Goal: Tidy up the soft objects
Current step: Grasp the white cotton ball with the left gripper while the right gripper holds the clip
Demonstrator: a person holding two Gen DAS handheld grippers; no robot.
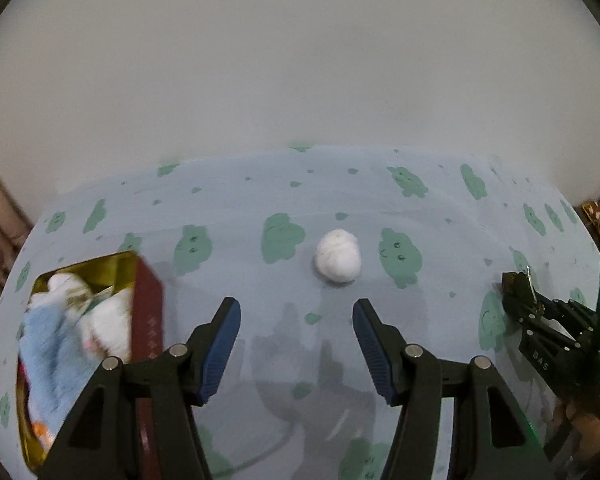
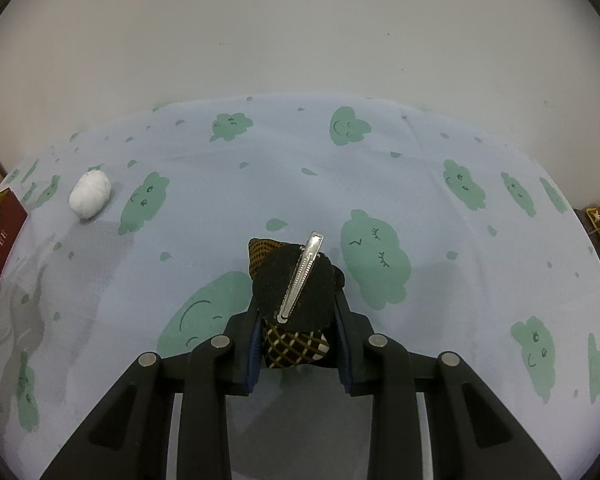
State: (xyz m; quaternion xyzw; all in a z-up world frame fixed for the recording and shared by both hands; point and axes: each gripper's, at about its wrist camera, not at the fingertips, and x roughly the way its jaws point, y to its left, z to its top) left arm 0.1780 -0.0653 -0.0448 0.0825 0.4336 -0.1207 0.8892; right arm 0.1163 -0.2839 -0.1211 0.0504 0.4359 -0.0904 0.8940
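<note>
The right gripper (image 2: 296, 320) holds a dark hair bow (image 2: 296, 300), its jaws pressed against both sides of the fabric. A black round patch of the bow faces the camera, and a silver metal clip (image 2: 302, 278) lies across it. The clip's long axis runs from near the jaws up and slightly right, pointing away from the gripper toward the far edge of the table. Checked brown and cream fabric of the bow shows below the patch, between the fingers, and a dotted brown corner sticks out at the upper left.

The left gripper (image 1: 296, 316) has its jaws wide apart with nothing between them, above the tablecloth (image 1: 260, 184), which is pale blue with green smiling clouds. Just ahead of the blue finger pads (image 1: 220, 348) lies a white soft ball (image 1: 338, 255), egg-shaped, its long axis tilted slightly from near right to far left in the left wrist view. It rests on the cloth, apart from both grippers.

To the left of the left gripper stands an open tin box (image 1: 148, 312) with dark red walls and a gold inside. It holds soft things: a light blue fluffy cloth (image 1: 52, 344) and white plush pieces (image 1: 108, 320), blurred. In the left wrist view the right gripper shows at the far right edge, with the bow at its tip.
</note>
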